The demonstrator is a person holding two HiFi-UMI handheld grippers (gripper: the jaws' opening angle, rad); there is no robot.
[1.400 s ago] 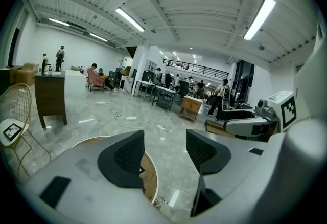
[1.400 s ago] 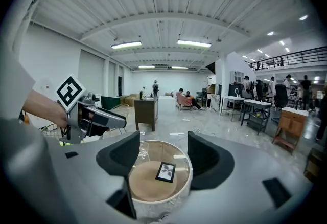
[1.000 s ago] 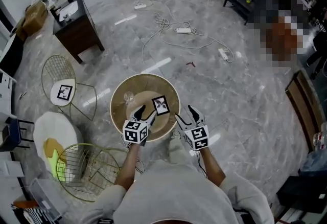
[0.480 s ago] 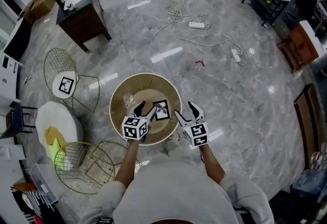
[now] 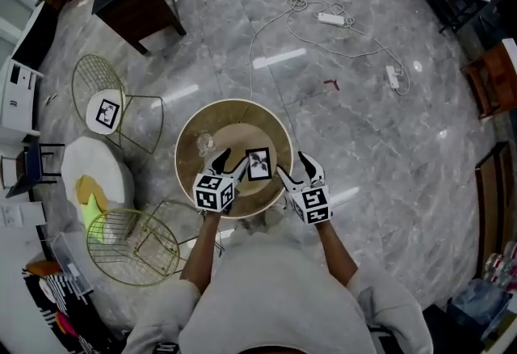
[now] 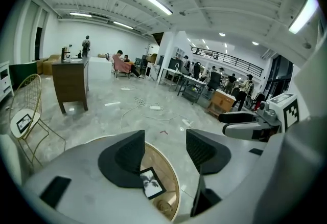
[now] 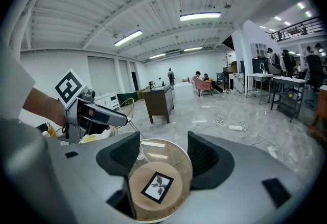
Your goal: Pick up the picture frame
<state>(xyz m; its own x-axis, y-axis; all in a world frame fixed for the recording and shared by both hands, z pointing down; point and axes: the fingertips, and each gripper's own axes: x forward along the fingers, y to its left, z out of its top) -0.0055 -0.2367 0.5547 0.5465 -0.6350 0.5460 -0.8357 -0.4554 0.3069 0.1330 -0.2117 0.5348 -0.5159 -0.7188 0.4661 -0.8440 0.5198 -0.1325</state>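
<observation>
A grey marble floor (image 5: 380, 150) surrounds the round table (image 5: 190, 146), and the picture frame (image 5: 258, 164) lies flat near its centre. The left gripper (image 5: 231, 166) hovers at the frame's 9 o'clock and the right gripper (image 5: 293, 169) at 3 o'clock. Both have jaws apart and empty, apparently bracketing it for a grasp.

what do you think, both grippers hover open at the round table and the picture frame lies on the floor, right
No: the picture frame lies on the round table itself; the right gripper view shows it. Both the left gripper and right gripper hover open there.
</observation>
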